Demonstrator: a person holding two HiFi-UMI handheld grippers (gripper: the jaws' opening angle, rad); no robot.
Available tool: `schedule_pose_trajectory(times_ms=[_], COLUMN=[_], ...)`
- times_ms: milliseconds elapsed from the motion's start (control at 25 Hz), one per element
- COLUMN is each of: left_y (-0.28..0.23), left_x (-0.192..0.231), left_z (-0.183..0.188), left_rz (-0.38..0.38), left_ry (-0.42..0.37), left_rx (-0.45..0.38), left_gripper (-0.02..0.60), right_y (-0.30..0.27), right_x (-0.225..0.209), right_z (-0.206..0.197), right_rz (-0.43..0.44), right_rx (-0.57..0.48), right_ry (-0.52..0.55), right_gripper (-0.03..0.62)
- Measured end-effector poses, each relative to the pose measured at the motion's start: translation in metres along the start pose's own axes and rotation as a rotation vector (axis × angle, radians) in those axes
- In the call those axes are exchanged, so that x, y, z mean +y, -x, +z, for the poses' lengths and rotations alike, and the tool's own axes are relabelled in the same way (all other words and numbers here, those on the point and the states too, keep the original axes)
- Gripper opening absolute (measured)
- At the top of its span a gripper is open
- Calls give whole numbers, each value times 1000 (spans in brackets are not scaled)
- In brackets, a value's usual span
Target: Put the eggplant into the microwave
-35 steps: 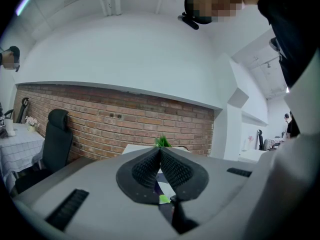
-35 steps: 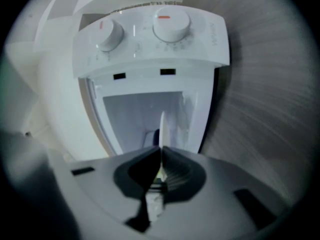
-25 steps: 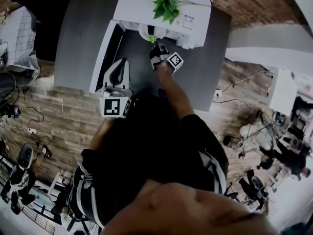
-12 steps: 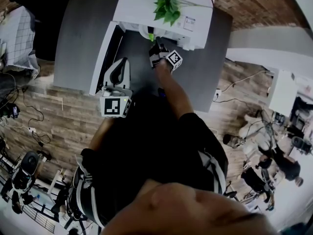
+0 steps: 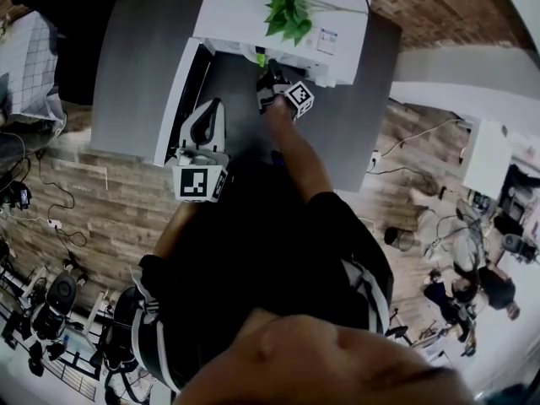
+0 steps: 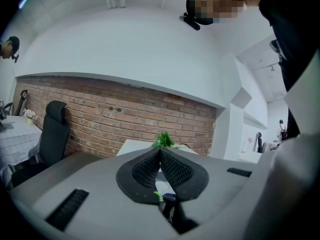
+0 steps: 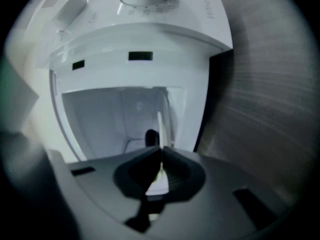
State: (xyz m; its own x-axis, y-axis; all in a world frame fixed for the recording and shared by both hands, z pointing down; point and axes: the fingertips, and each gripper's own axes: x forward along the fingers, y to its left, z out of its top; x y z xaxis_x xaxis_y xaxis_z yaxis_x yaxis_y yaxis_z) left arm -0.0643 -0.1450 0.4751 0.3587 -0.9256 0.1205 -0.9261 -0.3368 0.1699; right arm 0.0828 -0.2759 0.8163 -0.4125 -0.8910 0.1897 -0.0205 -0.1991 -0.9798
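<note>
The white microwave (image 5: 253, 7) stands on a grey table (image 5: 135, 74), its door (image 5: 181, 83) swung open to the left. My right gripper (image 5: 264, 72) is at the mouth of the cavity, shut on the eggplant, whose green stem (image 5: 261, 60) pokes out ahead of it. In the right gripper view the jaws (image 7: 161, 151) pinch a pale green piece (image 7: 157, 183), and the empty white cavity (image 7: 115, 114) lies straight ahead. My left gripper (image 5: 209, 108) hovers beside the open door, shut with nothing in it (image 6: 160, 151).
A green potted plant (image 5: 288, 7) sits on top of the microwave. A brick wall (image 6: 125, 119) and a black office chair (image 6: 52, 134) stand behind the table. People and equipment stand on the wood floor (image 5: 76, 192) off to the right.
My right gripper has edged closer to the microwave's opening with the eggplant. The left gripper has stayed where it was.
</note>
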Motion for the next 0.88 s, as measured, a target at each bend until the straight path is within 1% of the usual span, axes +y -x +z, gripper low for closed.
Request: schedule_pose_trajectory(times_ms=[360,880], left_y=[-3,-4], left_x=[3,7], left_z=[-2,-7], left_rz=[-9,-15], left_ry=[14,8], left_rx=[8,15], left_gripper=[35,35], right_y=[-7,-21], right_x=[3,7], right_z=[0,5], right_rz=[-37,-57], right_rx=[-23,-47], right_ry=[-8,-15], right_gripper=[37,37])
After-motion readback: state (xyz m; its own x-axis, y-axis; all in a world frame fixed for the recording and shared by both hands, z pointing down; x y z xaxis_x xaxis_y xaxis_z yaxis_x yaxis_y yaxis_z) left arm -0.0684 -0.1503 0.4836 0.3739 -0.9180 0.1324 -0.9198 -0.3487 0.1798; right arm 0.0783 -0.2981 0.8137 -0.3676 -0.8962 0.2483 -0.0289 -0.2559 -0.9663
